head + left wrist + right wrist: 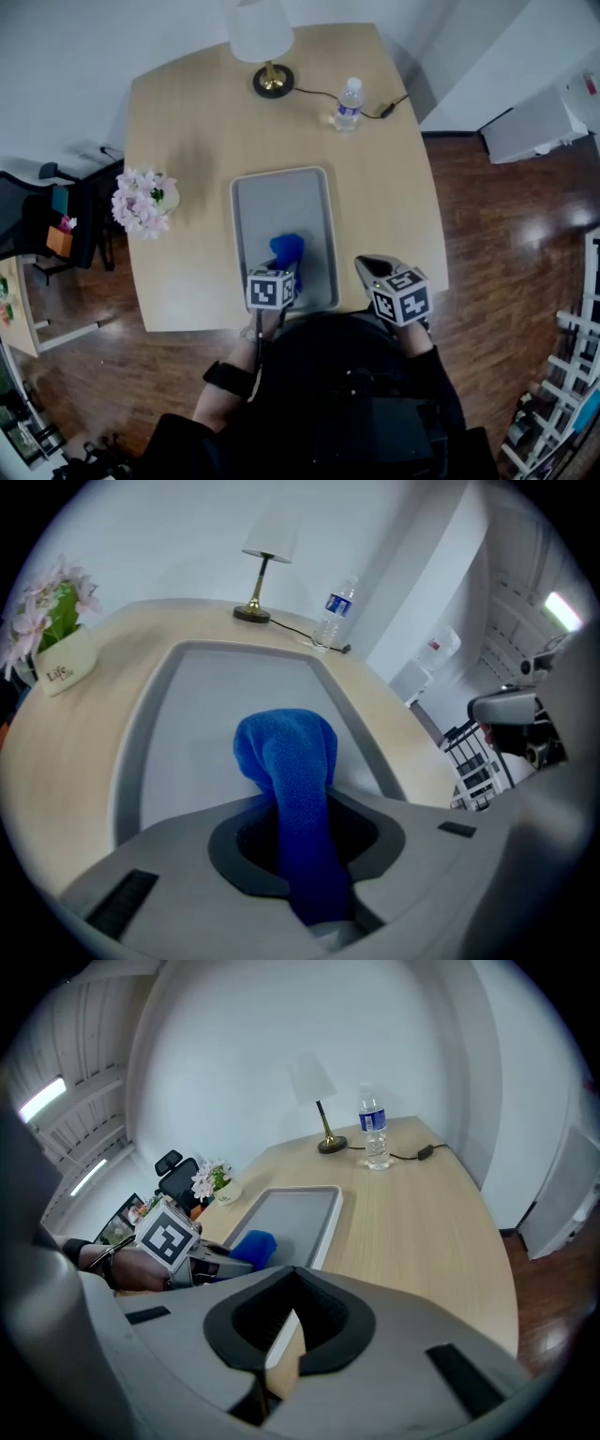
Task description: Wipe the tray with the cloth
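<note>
Blue cloth [289, 761] is on the near half of the grey tray [281, 199], nipped btwn the tips of the left claw [281, 803], which is clamped on it. Cloth's long axis runs straight out of the claw, away from the person and along the tray's length. Its bunched, rounded end points to the far short side, approx toward the lamp [267, 56], and looks to rest on the tray floor. Rest of tray is bare.

Tray is a rounded rectangle w/ a raised rim. Its long axis runs from the person toward the far desk [187, 131] edge, and its near short side lies close to the desk's front edge.

Right claw [294, 1274] is closed w/ nothing in it, just right of the tray's near corner over the desk front; can't tell if it touches.

Left of the tray, apart from it: potted pink flowers [141, 202]. Far end: lamp, w/ cable [319, 92] running past a water bottle [348, 103]. Wood floor [506, 216] around.
</note>
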Available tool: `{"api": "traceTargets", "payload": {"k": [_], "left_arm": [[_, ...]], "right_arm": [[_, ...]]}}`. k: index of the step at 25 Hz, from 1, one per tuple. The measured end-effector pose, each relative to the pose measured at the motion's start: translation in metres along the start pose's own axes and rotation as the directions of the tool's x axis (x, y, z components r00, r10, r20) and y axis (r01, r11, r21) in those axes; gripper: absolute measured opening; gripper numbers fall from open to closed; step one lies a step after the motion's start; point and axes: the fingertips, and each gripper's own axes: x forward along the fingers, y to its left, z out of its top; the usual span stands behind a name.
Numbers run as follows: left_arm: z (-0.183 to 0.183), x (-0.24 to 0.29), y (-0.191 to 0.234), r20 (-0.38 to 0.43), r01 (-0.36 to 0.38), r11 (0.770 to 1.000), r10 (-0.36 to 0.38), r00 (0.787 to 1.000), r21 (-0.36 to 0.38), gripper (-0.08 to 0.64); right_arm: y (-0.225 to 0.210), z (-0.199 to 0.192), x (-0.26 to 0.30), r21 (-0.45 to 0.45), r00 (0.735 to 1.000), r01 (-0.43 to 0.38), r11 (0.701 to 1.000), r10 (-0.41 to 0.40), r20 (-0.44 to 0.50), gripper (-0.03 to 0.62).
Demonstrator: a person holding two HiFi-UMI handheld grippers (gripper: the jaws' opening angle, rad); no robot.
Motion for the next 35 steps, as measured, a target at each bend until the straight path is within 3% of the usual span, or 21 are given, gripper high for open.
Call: {"api": "traceTargets", "payload": {"k": [3,6,9,15,20,26,30,35], "left_arm": [[0.004,0.020,-0.050,-0.013,0.096,0.995,-0.097,0.995,-0.014,0.101],[0.001,0.035,-0.090,-0.042,0.159,0.986,-0.157,0.987,0.047,0.103],[-0.003,0.042,-0.096,-0.067,0.150,0.983,-0.143,0.987,0.107,0.103],[-0.003,0.030,-0.093,-0.056,0.214,0.975,-0.210,0.976,0.062,0.103],[-0.011,-0.031,-0.025,0.028,0.105,0.993,-0.107,0.994,0.062,0.102],[-0.054,-0.076,0.054,0.002,-0.014,0.997,0.013,1.000,0.072,0.101],[-0.067,-0.062,0.062,-0.018,0.000,0.996,0.002,1.000,0.091,0.100],[-0.073,-0.050,0.060,-0.015,-0.075,0.982,0.078,0.997,0.171,0.100]], "right_arm": [[-0.002,-0.004,-0.002,0.007,1.000,-0.001,1.000,0.001,-0.003,0.006],[-0.002,-0.006,-0.002,0.012,1.000,-0.002,1.000,0.002,-0.005,0.006],[-0.003,-0.008,-0.001,0.013,1.000,-0.005,1.000,0.006,-0.010,0.006],[0.007,-0.005,0.004,0.002,1.000,-0.008,1.000,0.008,-0.011,0.006],[0.030,0.001,0.013,-0.025,1.000,-0.018,1.000,0.017,-0.011,0.006],[0.062,-0.003,0.023,-0.025,1.000,0.002,1.000,-0.002,-0.016,0.006],[0.069,-0.031,0.026,0.008,0.999,0.016,1.000,-0.016,-0.052,0.006],[0.063,-0.026,0.022,0.017,1.000,0.018,1.000,-0.018,-0.009,0.006]]}}
